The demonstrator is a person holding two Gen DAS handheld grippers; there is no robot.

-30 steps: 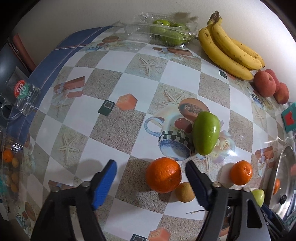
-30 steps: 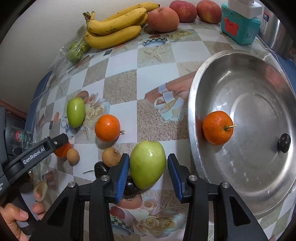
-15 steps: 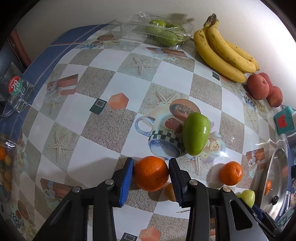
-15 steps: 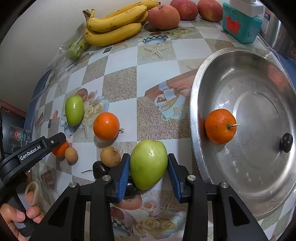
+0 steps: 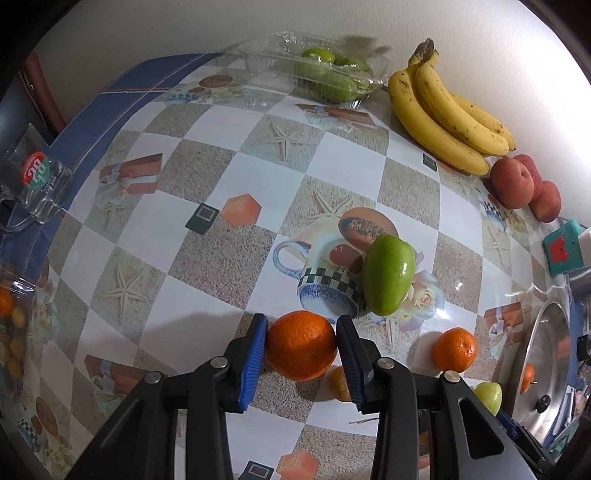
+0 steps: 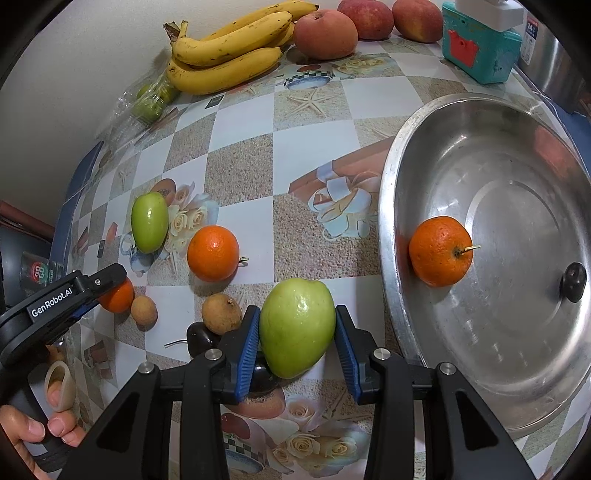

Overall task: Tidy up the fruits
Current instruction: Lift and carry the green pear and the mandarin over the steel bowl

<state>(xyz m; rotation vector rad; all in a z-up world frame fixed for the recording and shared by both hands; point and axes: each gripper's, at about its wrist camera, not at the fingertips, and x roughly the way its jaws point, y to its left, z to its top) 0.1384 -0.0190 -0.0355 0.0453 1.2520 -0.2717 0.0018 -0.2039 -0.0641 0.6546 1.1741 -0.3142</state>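
Observation:
My left gripper (image 5: 301, 345) is shut on an orange (image 5: 301, 345) that rests on the patterned tablecloth; it also shows at the left of the right wrist view (image 6: 116, 295). My right gripper (image 6: 297, 338) is shut on a green apple-like fruit (image 6: 297, 328), just left of the steel tray (image 6: 391, 229). The tray holds one orange (image 6: 439, 256) and a small dark fruit (image 6: 572, 281). A second orange (image 6: 213, 253), a green mango (image 6: 149, 221), two small brown fruits (image 6: 221, 312) and a dark plum (image 6: 197, 336) lie on the cloth.
Bananas (image 6: 229, 55) and red peaches (image 6: 325, 35) lie along the back wall, beside a clear box of green fruit (image 5: 325, 77). A teal box (image 6: 476, 48) stands behind the tray. A glass mug (image 5: 33, 181) stands at the far left edge.
My left gripper moved forward around the orange and closed on it. My right gripper stayed shut on the green fruit and shifted slightly.

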